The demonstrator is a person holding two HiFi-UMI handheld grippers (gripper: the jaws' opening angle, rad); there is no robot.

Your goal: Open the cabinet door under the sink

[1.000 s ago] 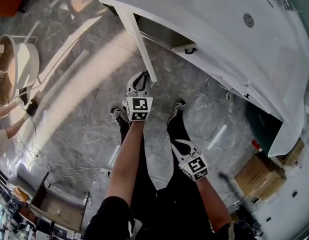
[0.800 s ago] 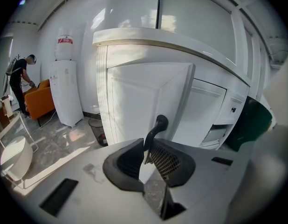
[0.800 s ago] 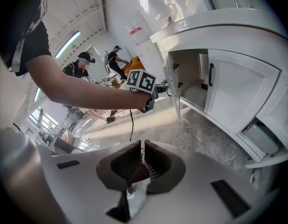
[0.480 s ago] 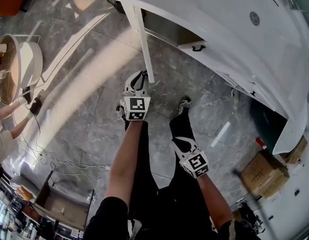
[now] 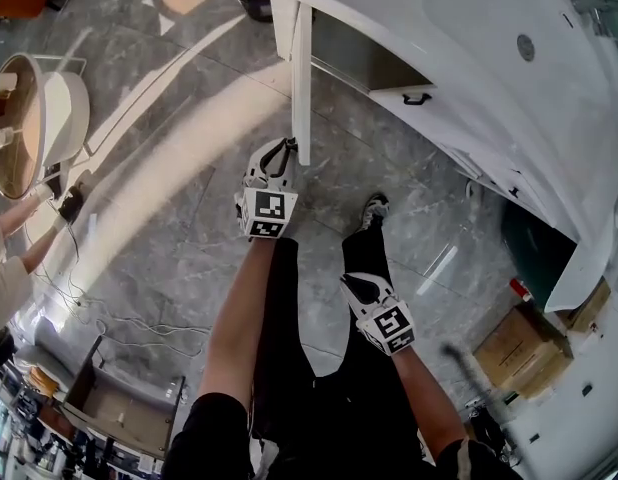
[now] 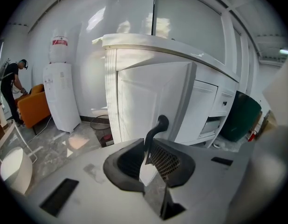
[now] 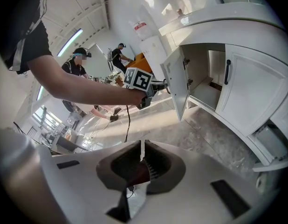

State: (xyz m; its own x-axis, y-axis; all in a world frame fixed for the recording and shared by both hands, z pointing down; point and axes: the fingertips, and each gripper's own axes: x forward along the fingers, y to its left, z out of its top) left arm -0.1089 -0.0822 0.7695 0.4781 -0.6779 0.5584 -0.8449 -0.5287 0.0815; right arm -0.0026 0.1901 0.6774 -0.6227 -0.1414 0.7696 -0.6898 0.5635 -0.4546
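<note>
The right gripper (image 5: 357, 286) hangs nearest the person's legs, its jaws pressed almost together with nothing between them, above a floor (image 5: 179, 248) of glossy grey marbled tiles; thin cables (image 5: 139, 333) trail across it left of the left gripper. Ahead, the left gripper (image 5: 284, 150) has the black curved handle (image 6: 155, 129) between its jaws, which are closing and pinch its lower end. The handle belongs to the cabinet door (image 5: 302, 78), white and panelled, swung well out and directly in front of the left gripper. Behind the door the cabinet interior (image 7: 204, 85) stands open under the white sink top (image 5: 469, 58); right of it a second door (image 7: 249, 94) with a black handle sits closed. Farther right of both grippers are a dark green bin (image 6: 240, 118) and a cardboard box (image 5: 516, 348); far left of the left gripper stands a white water dispenser (image 6: 60, 97)
</note>
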